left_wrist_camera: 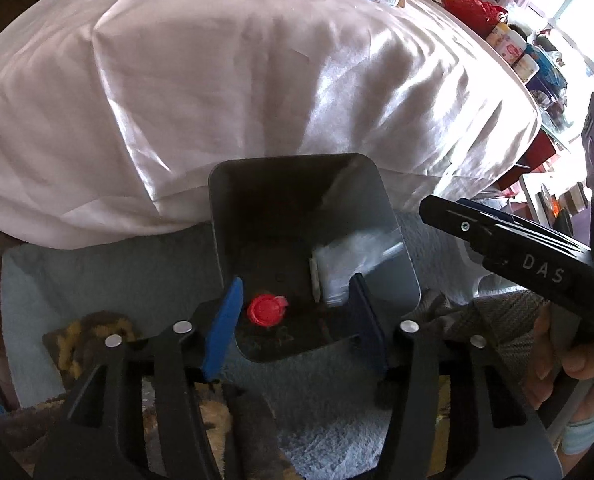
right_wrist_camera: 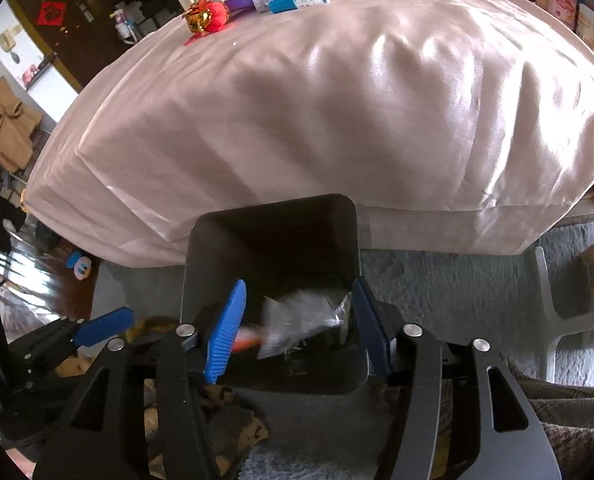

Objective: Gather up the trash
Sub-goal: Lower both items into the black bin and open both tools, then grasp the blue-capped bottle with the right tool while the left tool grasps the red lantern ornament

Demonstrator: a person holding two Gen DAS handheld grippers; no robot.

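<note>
A red bottle cap (left_wrist_camera: 266, 310) lies on the floor of a dark square bin (left_wrist_camera: 397, 264), toward the bin's near-left corner. Beside it to the right, inside the same bin, a crumpled clear plastic wrapper (left_wrist_camera: 347, 266) leans against the right wall. The left gripper (left_wrist_camera: 297, 316) hangs above the bin's near rim, pointing down into it, its blue pads spread apart; the cap sits just inside the left pad, below it and not touching, and the wrapper's lower edge is close to the right pad. Nothing is pressed between them.

In the right wrist view the wrapper (right_wrist_camera: 301, 320) appears blurred between the pads of the right gripper (right_wrist_camera: 295, 328), with an orange-red streak at its lower left that is too smeared to identify. Those pads also stand apart over the bin (right_wrist_camera: 201, 248); no pad visibly presses on the wrapper.

The bin stands on a pale shaggy rug (left_wrist_camera: 109, 264), just in front of a table draped in a shiny white cloth (left_wrist_camera: 237, 80). Clutter lines the table's far edge.
</note>
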